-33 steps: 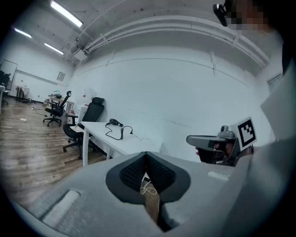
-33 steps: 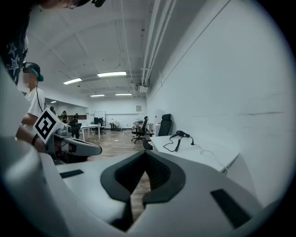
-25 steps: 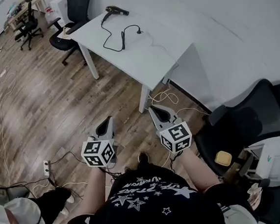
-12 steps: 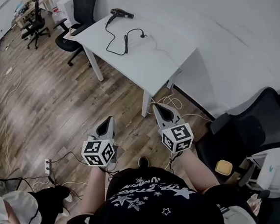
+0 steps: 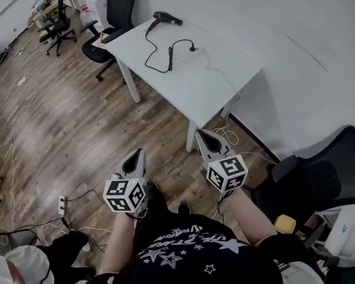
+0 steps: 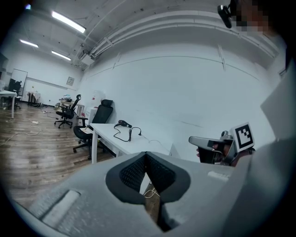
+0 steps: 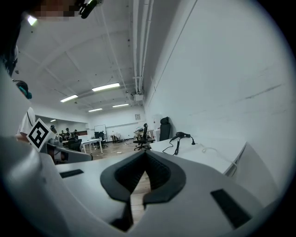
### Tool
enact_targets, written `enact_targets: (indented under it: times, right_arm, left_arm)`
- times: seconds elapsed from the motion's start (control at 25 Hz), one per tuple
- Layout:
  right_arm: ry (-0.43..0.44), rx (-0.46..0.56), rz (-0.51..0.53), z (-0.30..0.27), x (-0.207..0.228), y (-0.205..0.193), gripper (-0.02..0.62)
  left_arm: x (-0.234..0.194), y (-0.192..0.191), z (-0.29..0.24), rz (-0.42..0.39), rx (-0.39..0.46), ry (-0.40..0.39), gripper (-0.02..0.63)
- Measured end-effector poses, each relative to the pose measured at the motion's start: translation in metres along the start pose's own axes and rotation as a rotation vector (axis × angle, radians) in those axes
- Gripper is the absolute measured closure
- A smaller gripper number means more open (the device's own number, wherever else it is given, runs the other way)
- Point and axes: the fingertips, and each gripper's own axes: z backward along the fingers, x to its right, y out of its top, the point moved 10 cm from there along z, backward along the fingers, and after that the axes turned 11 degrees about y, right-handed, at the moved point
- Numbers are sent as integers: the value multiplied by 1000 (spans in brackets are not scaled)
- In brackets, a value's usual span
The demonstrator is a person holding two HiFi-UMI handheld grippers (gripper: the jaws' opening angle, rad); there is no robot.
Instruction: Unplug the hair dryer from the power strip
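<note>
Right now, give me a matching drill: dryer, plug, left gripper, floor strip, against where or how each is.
Things:
1 dryer
2 plug
3 left gripper
4 strip

Place or state:
a shut, empty
b on the floor, person's left
c far end of the table
d mid-table, lying loose

Pairs: 1-c, 2-d, 3-a, 4-b

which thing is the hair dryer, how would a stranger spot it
Find the white table by the wall, ahead of the person. At its far end lies the hair dryer, the only solid black body there; just its thin black cord trails from it.
</note>
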Motion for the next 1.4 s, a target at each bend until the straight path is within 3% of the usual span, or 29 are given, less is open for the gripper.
enact_targets:
  times: [0.44,0.84,1.4]
  right_arm:
    - [-79,-16,-21,-48,29,1,588]
    - [-198,-25,-54,-146,67,17,588]
    - [-301,-58,-51,-255,62,25,588]
  left_arm:
    - [-38,15,-70,14,-19,-66,598]
    - [-104,60,-170,9,-61,-160,598]
    - [-201,83,-231,13,-145,-255,600]
